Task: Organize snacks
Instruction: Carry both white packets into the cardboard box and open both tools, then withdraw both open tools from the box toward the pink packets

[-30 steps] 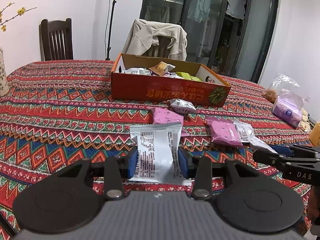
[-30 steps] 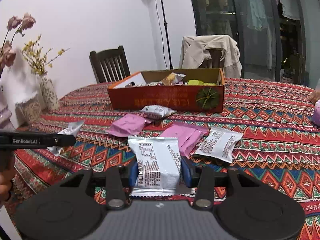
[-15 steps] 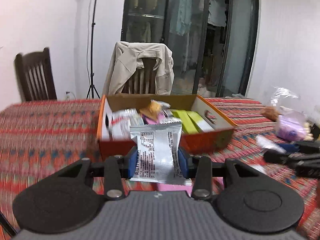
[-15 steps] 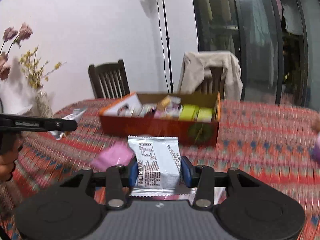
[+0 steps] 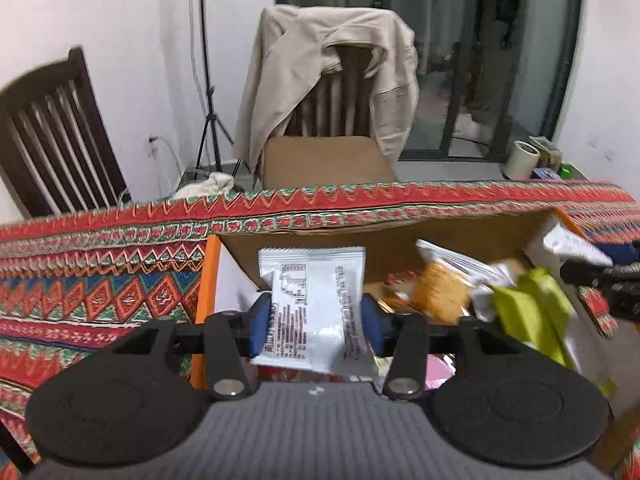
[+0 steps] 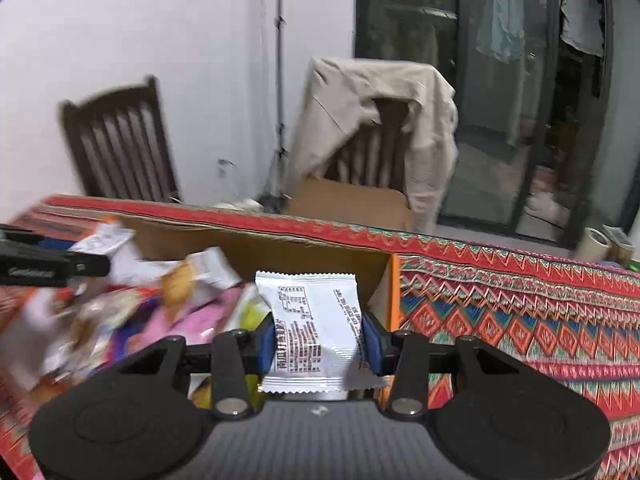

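Two handheld tools hover over an orange cardboard box (image 5: 206, 280) of mixed snacks on a worktop draped in red patterned cloth (image 5: 100, 272). At centre frame, the left tool (image 5: 316, 318) clamps a white foil snack packet (image 5: 316, 300); the right tool (image 6: 318, 340) clamps a second white foil packet (image 6: 316, 324) above the box's right end.

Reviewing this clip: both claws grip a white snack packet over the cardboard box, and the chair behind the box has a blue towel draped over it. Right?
Not quite. The left claw and right claw each do grip a white snack packet over the cardboard box, but the chair carries a beige jacket, not a blue towel; both wrist views show it.
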`<state>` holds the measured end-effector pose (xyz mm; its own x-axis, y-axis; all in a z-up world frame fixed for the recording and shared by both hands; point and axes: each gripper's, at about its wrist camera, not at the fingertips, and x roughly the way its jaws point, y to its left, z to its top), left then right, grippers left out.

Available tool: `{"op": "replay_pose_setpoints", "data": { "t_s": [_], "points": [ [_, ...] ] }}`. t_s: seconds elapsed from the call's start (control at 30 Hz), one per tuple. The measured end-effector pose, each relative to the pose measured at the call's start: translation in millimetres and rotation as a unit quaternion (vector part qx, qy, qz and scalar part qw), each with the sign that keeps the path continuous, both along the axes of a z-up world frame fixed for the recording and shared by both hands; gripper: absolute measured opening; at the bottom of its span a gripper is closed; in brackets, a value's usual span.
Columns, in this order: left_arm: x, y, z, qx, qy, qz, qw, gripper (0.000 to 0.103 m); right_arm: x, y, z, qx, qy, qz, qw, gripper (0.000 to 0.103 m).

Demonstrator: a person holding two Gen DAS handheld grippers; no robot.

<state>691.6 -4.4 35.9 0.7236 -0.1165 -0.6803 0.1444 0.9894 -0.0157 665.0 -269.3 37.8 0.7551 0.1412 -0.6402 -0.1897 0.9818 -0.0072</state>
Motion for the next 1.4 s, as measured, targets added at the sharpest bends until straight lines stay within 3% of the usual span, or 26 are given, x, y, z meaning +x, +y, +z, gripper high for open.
{"op": "replay_pose_setpoints", "data": {
  "t_s": [0.03, 0.1, 0.2, 0.4, 0.53, 0.8, 1.03, 1.2, 1.4],
  "points": [
    [5.5, 3.7, -0.9, -0.005, 0.004, 0.013, 0.9999, 0.070, 10.6, 4.0, -5.6, -0.011, 0.011, -0.004, 1.000, 0.044],
    [2.7, 9.8, 2.8, -0.026, -0.007, 0.020, 0.9995, 0.073, 22.8, 9.2, -13.6, -0.024, 0.018, -0.010, 0.999, 0.060],
    [-5.2, 15.4, 9.5, -0.017, -0.025, 0.005, 0.9995, 0.080, 24.5, 10.7, -15.0, -0.014, 0.012, -0.010, 1.000, 0.068],
    [-33.1, 20.4, 30.1, -0.010, -0.036, 0.002, 0.9993, 0.079, 10.4, 9.0, -4.1, -0.022, -0.013, -0.002, 1.000, 0.071],
    [-77.9, 21.2, 57.6, -0.003, -0.068, -0.018, 0.9975, 0.080, -20.9, 2.1, 22.4, -0.019, -0.041, 0.007, 0.999, 0.073],
    [-197.5, 19.3, 93.9, -0.002, -0.134, -0.033, 0.9905, 0.086, -120.8, -23.2, 73.0, 0.000, -0.096, 0.017, 0.995, 0.081],
    [-333.0, 14.4, 93.0, 0.005, -0.207, -0.043, 0.9773, 0.101, -238.6, -34.3, 79.5, 0.020, -0.130, 0.041, 0.990, 0.091],
    [-404.3, 8.0, 61.3, 0.016, -0.200, -0.019, 0.9796, 0.102, -312.8, -37.7, 56.7, 0.035, -0.112, 0.053, 0.992, 0.093],
    [-461.4, 5.0, 18.8, -0.019, -0.158, -0.005, 0.9872, 0.103, -394.1, -29.7, 16.4, 0.034, -0.085, 0.042, 0.995, 0.093]
  ]
}}
